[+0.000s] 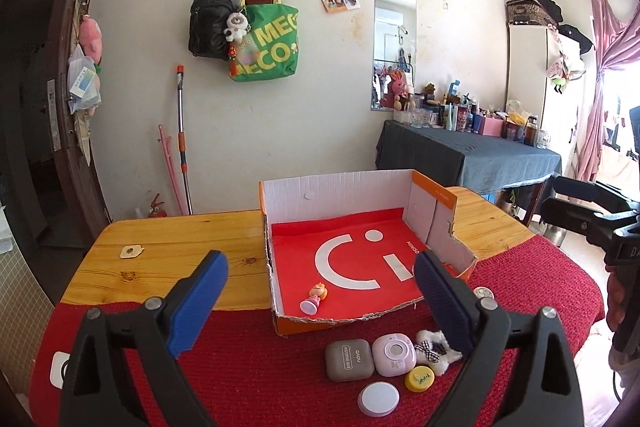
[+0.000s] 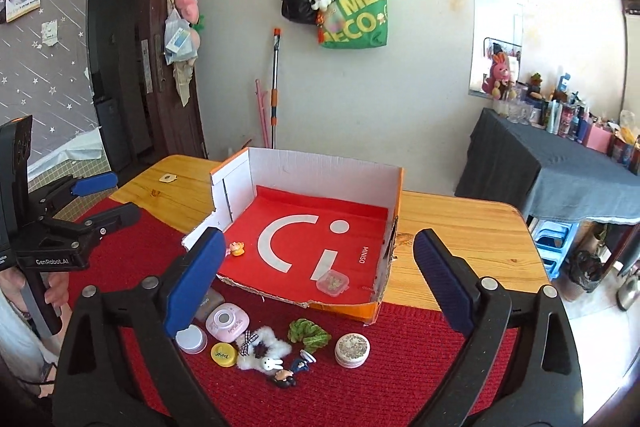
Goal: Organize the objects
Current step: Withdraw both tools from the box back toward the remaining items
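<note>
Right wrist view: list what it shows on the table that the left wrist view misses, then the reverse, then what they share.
Only the right wrist view: a clear square container in the box, a green crinkled piece, a bunny charm.
Only the left wrist view: the whole grey eyeshadow case.
Both: the cardboard box, the small doll inside it, the yellow lid.

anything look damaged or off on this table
Yes. The cardboard box has its front wall torn off, which leaves a ragged edge along the front and on the side walls. Inside it, a small figurine lies tipped on its side. Nothing looks spilled.
</note>
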`<state>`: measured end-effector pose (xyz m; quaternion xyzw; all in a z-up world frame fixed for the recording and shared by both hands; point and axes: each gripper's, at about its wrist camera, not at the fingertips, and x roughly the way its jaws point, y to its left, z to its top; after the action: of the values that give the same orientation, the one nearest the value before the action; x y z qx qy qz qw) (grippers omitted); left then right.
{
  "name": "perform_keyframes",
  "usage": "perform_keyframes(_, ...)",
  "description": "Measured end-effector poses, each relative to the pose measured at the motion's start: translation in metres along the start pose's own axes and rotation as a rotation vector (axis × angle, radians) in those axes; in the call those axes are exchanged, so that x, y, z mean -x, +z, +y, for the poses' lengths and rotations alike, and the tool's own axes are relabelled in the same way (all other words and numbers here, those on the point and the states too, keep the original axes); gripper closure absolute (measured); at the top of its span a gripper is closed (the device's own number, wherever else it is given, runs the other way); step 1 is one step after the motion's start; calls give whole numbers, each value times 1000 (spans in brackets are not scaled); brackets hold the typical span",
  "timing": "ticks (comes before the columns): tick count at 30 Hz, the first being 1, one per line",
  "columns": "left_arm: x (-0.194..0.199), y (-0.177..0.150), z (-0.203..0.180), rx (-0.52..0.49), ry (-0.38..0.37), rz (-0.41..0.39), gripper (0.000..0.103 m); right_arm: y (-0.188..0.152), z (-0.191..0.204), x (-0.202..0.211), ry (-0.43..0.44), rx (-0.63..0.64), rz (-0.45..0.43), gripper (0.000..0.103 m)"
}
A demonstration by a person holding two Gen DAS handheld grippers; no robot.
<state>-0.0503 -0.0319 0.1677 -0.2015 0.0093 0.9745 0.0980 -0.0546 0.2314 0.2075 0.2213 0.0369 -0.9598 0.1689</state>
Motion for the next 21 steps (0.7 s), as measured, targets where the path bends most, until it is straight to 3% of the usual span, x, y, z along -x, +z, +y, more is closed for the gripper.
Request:
perform_keyframes(4, 18, -14, -10, -6, 31, -42, 0, -19, 4, 10, -11, -45, -19, 3)
perform_keyframes(10, 28, -39, -17, 52, 46, -31, 0, -50, 13, 18, -83, -79, -48, 3)
perform_keyframes(15, 21, -66, -20, 90, 66, 20, 0, -76, 23, 19, -95, -104, -55, 3)
perform_keyframes(21, -5, -103, -21, 123, 54, 165, 0, -104, 25, 2, -118, -128, 8, 3)
